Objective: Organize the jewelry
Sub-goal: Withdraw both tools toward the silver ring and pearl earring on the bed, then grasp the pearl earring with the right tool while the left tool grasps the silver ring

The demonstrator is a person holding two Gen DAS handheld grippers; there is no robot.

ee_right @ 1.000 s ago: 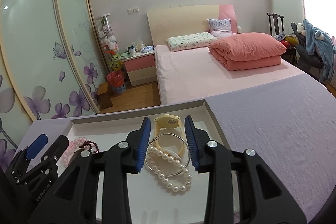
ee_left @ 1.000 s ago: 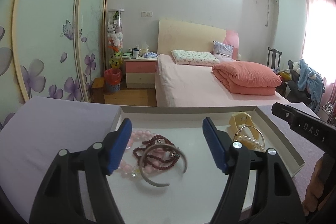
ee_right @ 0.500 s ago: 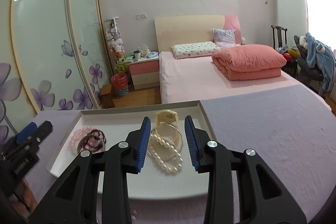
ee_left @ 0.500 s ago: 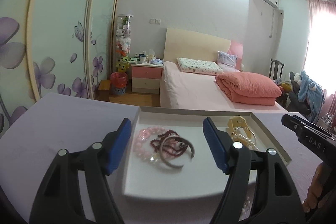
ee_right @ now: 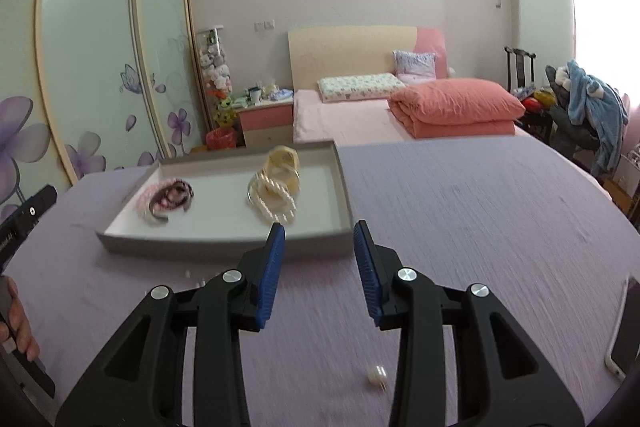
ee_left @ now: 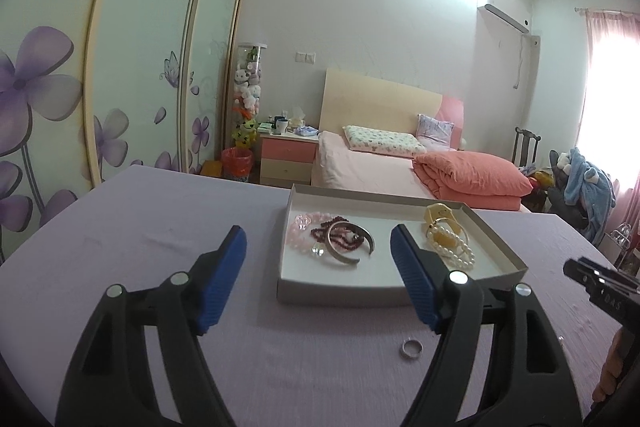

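A white tray (ee_left: 360, 279) with grey walls lies on the purple cloth; it also shows in the right wrist view (ee_right: 224, 241). It holds a pink bead bracelet (ee_left: 306, 223), a dark red bead string (ee_left: 340, 237), a silver cuff (ee_left: 350, 247), a pearl bracelet (ee_left: 452, 247) and a yellow bangle (ee_left: 440, 217). A silver ring (ee_left: 412, 348) lies on the cloth in front of the tray. A small pearl earring (ee_right: 377, 375) lies near the right gripper. My left gripper (ee_left: 318, 255) is open and empty, short of the tray. My right gripper (ee_right: 319, 249) is open and empty, near the tray's front right corner.
The purple cloth (ee_right: 460, 227) covers the table. A phone (ee_right: 626, 327) lies at the cloth's right edge. Beyond are a bed with an orange quilt (ee_left: 472, 181), a nightstand (ee_left: 286, 155) and sliding wardrobe doors (ee_left: 132, 67).
Both grippers have pulled back from over the tray toward the near side of the table. The ring and the earring on the cloth have come into view. Both stay open.
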